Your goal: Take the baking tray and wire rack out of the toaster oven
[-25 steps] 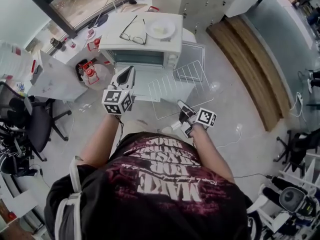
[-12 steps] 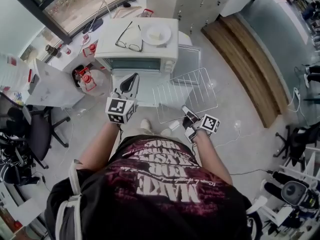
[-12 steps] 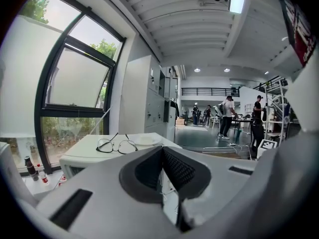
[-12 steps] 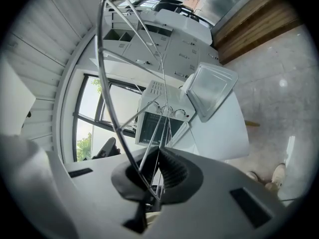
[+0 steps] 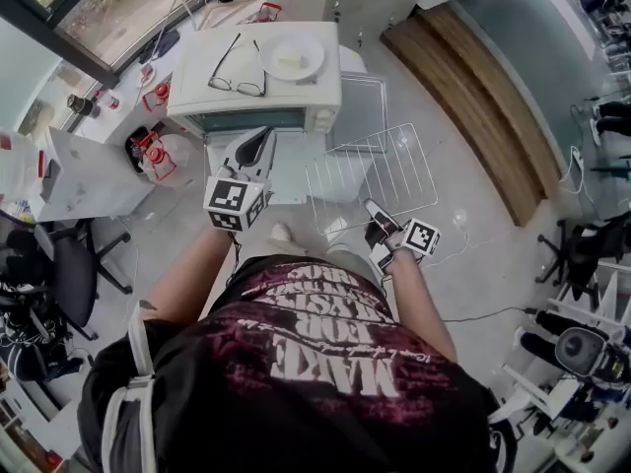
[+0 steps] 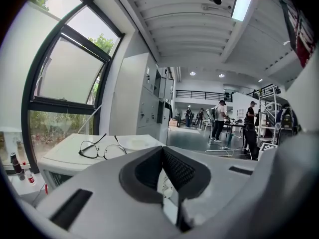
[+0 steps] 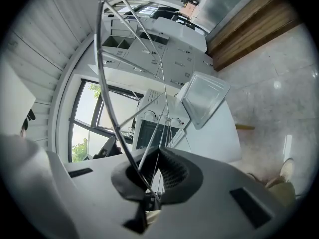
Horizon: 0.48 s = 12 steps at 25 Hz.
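The white toaster oven (image 5: 258,79) stands on a white table with its door (image 5: 286,161) folded down. The wire rack (image 5: 380,170) is out of the oven and hangs in the air to the right of the door. My right gripper (image 5: 373,215) is shut on the rack's near edge, and the wires (image 7: 130,83) run up from its jaws. The grey baking tray (image 5: 357,111) lies flat on the table right of the oven and shows as a tray (image 7: 204,98) in the right gripper view. My left gripper (image 5: 256,141) is shut and empty, in front of the open door.
Glasses (image 5: 237,72) and a white plate (image 5: 293,57) lie on the oven top. Red-capped bottles (image 5: 150,151) stand left of the oven, with an office chair (image 5: 69,274) further left. A wooden strip (image 5: 473,77) runs along the floor at right. People stand far off.
The right gripper has carried the wire rack further right and away from the oven door. The left gripper has shifted a little but stays in front of the door.
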Each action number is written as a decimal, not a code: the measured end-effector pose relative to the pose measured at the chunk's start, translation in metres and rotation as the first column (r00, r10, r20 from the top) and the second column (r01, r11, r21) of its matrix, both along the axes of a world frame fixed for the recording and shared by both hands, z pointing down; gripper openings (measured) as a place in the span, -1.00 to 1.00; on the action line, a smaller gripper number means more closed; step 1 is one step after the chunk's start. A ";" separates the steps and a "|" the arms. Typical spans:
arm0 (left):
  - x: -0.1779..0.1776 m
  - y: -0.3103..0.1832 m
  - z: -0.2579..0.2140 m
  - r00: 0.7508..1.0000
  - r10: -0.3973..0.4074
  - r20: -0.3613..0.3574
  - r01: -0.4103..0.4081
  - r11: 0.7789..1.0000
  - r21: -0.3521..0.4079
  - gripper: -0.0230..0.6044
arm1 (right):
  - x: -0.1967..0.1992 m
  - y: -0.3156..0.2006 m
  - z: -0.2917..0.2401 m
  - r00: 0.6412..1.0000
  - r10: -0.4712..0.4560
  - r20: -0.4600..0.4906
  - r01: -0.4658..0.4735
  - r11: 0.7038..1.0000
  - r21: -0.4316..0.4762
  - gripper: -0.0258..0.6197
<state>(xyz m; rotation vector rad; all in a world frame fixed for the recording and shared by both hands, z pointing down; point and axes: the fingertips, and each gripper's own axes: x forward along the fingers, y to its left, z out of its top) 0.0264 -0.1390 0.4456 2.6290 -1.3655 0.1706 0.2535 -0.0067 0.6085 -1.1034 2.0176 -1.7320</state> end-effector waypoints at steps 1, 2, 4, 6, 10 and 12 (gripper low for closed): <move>0.004 -0.001 -0.001 1.000 0.001 0.001 -0.001 1.000 0.001 -0.91 | 0.004 -0.001 0.001 1.000 0.003 0.003 -0.003 1.000 -0.006 -0.90; 0.008 -0.001 -0.001 1.000 0.000 0.001 0.000 1.000 0.001 -0.91 | 0.008 -0.001 0.001 1.000 0.001 0.010 -0.001 1.000 -0.005 -0.90; 0.018 0.001 -0.003 1.000 -0.013 -0.003 0.013 1.000 -0.002 -0.91 | 0.018 -0.003 0.000 1.000 -0.020 0.022 0.020 1.000 0.008 -0.90; 0.030 0.001 -0.003 1.000 -0.031 0.005 0.031 1.000 -0.001 -0.91 | 0.032 -0.006 0.000 0.998 -0.046 0.032 0.046 0.999 0.016 -0.90; 0.061 -0.002 -0.003 0.994 -0.102 0.029 0.101 0.995 0.017 -0.91 | 0.067 -0.013 -0.001 0.992 -0.113 0.056 0.112 0.994 0.018 -0.90; 0.080 -0.001 -0.005 0.990 -0.144 -0.004 0.144 0.990 0.016 -0.91 | 0.088 -0.017 -0.001 0.985 -0.165 0.046 0.164 0.986 0.028 -0.90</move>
